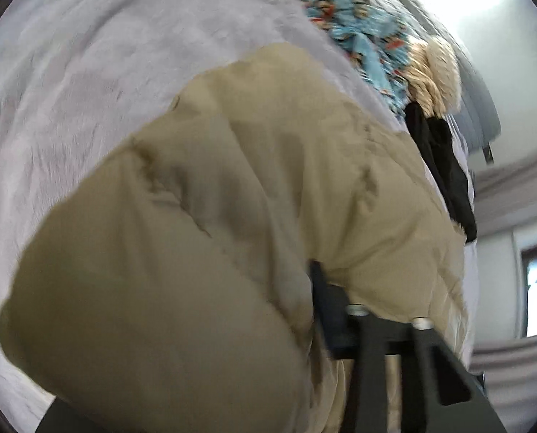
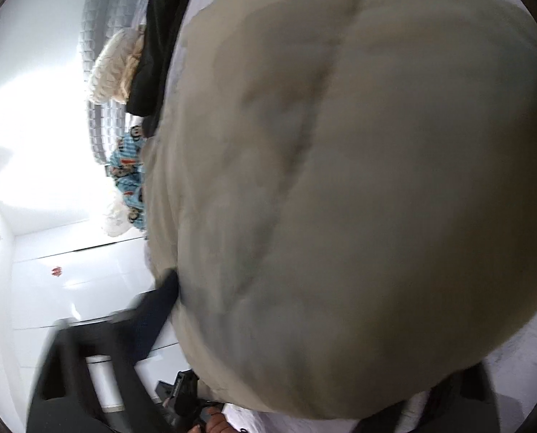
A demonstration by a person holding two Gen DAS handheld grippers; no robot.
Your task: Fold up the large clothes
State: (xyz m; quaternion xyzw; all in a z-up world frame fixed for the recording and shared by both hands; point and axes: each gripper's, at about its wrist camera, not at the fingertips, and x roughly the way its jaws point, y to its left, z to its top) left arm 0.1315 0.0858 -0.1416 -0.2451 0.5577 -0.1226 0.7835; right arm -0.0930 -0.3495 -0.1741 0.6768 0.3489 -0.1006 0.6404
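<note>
We seem mid-fold: the puffy beige quilted jacket (image 1: 232, 198) lies on the pale grey bedsheet (image 1: 70, 90), both the left gripper (image 1: 315, 310) and right gripper (image 2: 182, 288) apparently clamping its edge, so next we carry that edge across.

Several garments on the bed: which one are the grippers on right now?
The beige puffer jacket, quilted and bulky, fills both views at the fingers. The blue cartoon-print garment and the black garment lie farther off, untouched.
</note>
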